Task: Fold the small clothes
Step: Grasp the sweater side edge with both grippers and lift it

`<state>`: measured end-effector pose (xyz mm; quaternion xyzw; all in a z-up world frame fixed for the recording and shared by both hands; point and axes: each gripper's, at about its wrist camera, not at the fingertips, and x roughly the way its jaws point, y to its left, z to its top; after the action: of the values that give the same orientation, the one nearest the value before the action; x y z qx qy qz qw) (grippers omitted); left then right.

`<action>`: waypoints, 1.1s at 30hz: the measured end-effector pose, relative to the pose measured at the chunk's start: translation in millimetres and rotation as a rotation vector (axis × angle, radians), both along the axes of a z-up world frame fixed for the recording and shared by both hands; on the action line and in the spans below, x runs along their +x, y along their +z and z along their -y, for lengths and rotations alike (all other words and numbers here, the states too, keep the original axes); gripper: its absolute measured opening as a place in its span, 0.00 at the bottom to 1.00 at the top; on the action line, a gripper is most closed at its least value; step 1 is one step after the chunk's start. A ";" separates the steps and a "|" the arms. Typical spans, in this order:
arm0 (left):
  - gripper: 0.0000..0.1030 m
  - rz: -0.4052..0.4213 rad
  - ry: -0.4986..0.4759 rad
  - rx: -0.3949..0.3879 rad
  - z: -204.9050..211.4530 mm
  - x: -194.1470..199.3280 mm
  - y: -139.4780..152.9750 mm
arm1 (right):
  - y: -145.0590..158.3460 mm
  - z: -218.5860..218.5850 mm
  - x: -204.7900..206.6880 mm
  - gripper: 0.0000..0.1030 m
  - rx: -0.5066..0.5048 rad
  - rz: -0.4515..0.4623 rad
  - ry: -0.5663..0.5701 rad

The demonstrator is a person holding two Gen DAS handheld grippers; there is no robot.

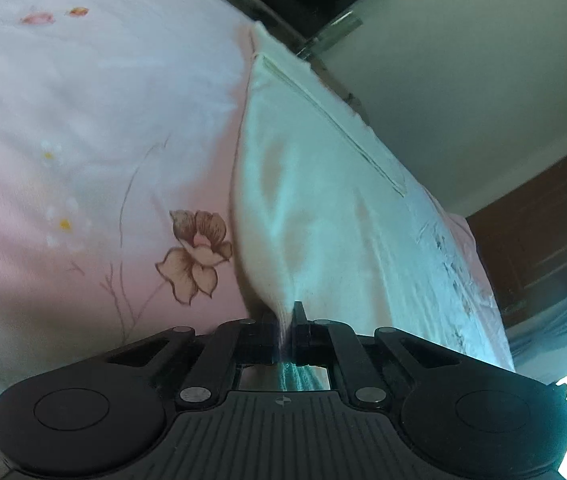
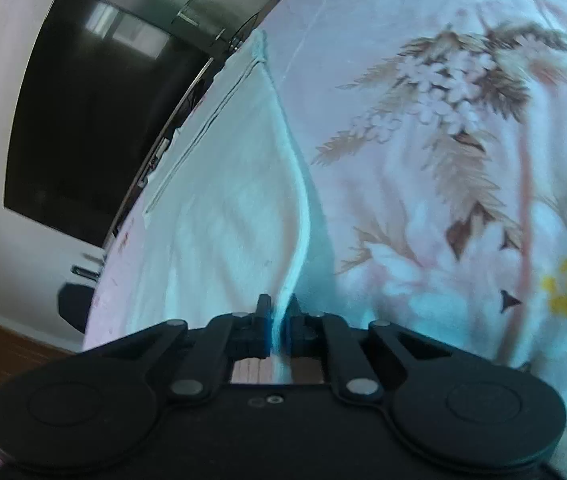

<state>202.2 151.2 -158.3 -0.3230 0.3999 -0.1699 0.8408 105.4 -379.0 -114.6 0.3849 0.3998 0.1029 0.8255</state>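
While pinched shut, both grippers' fingers (image 1: pixel 298 314) (image 2: pixel 262 308) clamp the white garment (image 1: pixel 315 208) (image 2: pixel 223 208).

A home bedroom, by the look of it; a pink floral bedsheet (image 2: pixel 443 140) covers a wide bed. Beyond the bed's far edge a dark flat television (image 2: pixel 95 120) hangs on a pale wall (image 1: pixel 463 80); wooden furniture (image 1: pixel 543 240) stands below that wall.
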 end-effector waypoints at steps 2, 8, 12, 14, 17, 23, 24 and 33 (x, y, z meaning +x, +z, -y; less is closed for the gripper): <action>0.05 0.032 0.018 0.006 -5.2 -1.9 8.5 | 11.4 -1.0 -0.7 0.05 -0.077 0.032 -0.010; 0.05 0.115 0.000 0.013 -9.6 -11.9 29.8 | 58.7 1.2 -19.5 0.04 -0.126 0.200 0.045; 0.05 0.045 0.009 0.032 -8.4 -10.4 -4.3 | 38.6 -4.8 -24.9 0.04 -0.182 0.136 0.060; 0.05 0.029 0.038 0.000 -11.0 -12.5 -5.3 | 12.0 -5.8 -20.3 0.04 -0.180 0.035 0.045; 0.05 0.036 0.037 0.029 -6.7 -15.3 -2.4 | 10.4 -2.2 -24.7 0.04 -0.116 0.048 -0.002; 0.05 0.081 0.097 -0.016 -9.3 -23.3 18.9 | 32.8 -9.7 -22.5 0.04 -0.147 0.106 0.035; 0.05 0.102 0.103 -0.030 -9.3 -22.7 26.7 | 40.1 -10.5 -22.2 0.04 -0.150 0.129 0.041; 0.05 0.240 0.124 -0.094 -16.2 46.1 101.3 | 111.2 -13.1 28.5 0.04 -0.218 0.313 0.062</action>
<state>248.2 167.4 -57.0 -0.3637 0.2674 -0.1733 0.8753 134.0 -365.9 -3.5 0.2598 0.2870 0.1430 0.9109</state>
